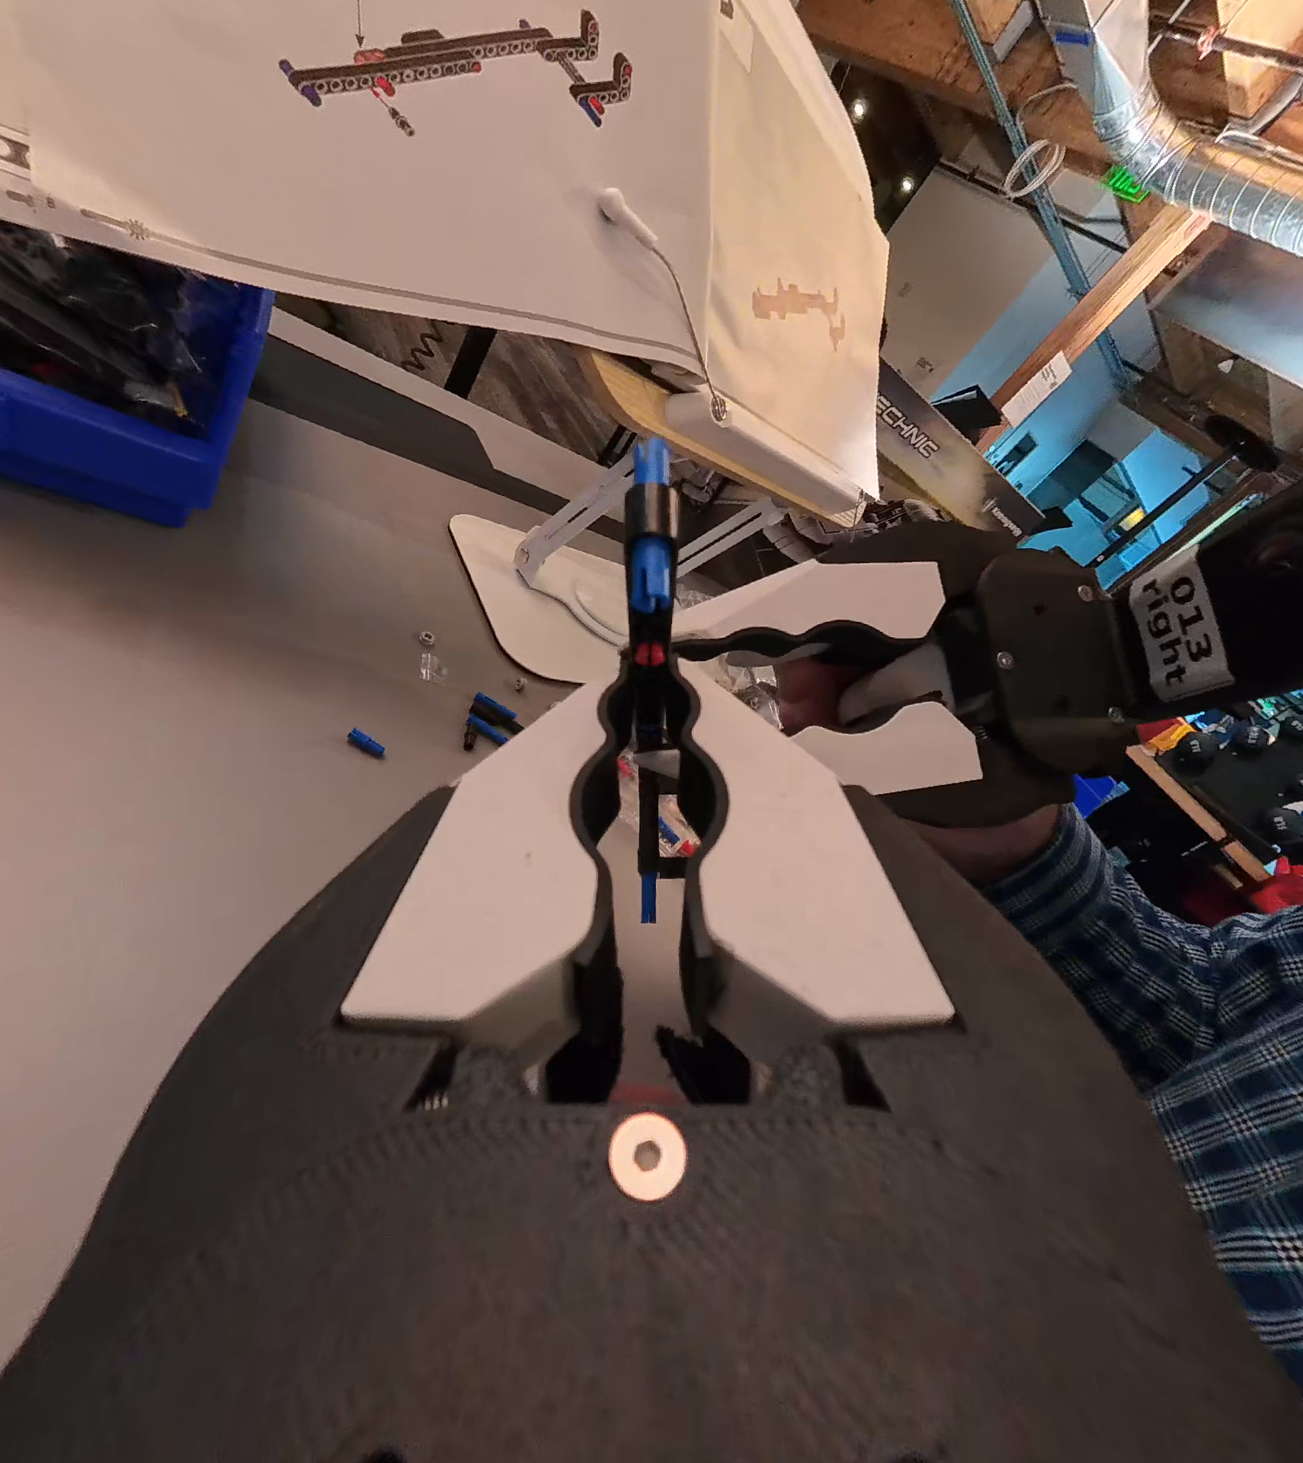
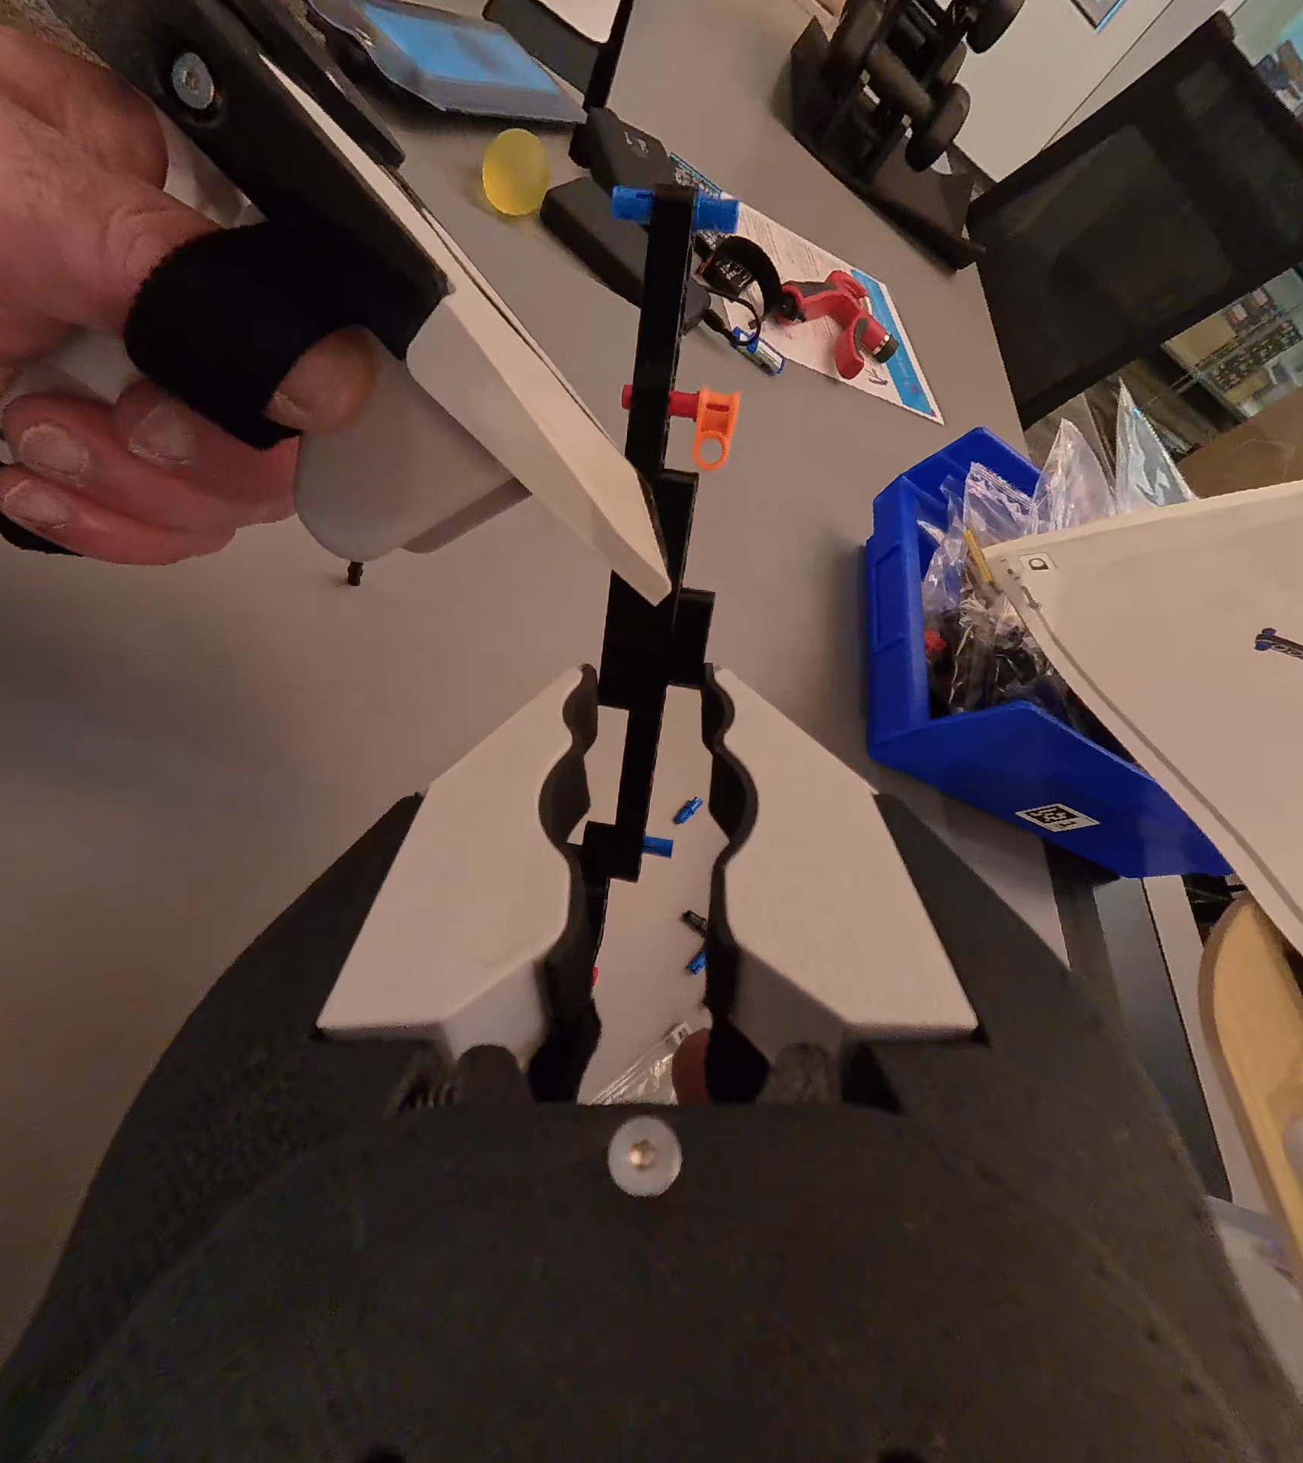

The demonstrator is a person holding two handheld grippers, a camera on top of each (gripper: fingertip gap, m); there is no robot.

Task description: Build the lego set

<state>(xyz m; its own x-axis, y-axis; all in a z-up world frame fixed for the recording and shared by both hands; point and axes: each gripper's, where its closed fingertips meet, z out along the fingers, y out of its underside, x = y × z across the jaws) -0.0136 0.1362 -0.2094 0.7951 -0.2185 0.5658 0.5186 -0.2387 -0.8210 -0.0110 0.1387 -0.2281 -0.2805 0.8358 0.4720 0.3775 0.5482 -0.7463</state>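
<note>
The left gripper (image 1: 648, 673) is closest in the left wrist view. Its two white fingers (image 1: 506, 855) are pressed in on a long black lego piece (image 1: 652, 522). The piece stands up between the tips and pokes out past them. It has blue pegs (image 1: 650, 566) near its top and a small red bit (image 1: 647, 654) right at the tips. A thin blue end hangs down in the gap between the fingers.

The right gripper (image 1: 680, 645) comes in from the right side. Its tips meet the same black piece, just beside the left tips.

In the right wrist view, the right gripper (image 2: 648, 681) has its white fingers (image 2: 814, 855) squeezed on the black lego piece (image 2: 660, 412) at the tips. The piece runs up and away from them. A blue peg (image 2: 632, 203) sticks out at the far end. A red peg (image 2: 680, 400) with an orange ring piece (image 2: 714, 423) sits halfway up. The left gripper's white finger (image 2: 553, 443) touches the piece from the left, held by a hand (image 2: 39, 317).

The piece is up in the air over the grey table (image 2: 237, 673). Small blue pegs (image 1: 366, 742) lie loose on the table. A blue bin (image 2: 973, 744) with bags of parts sits to the side, under the big paper of building steps (image 1: 395, 158).
</note>
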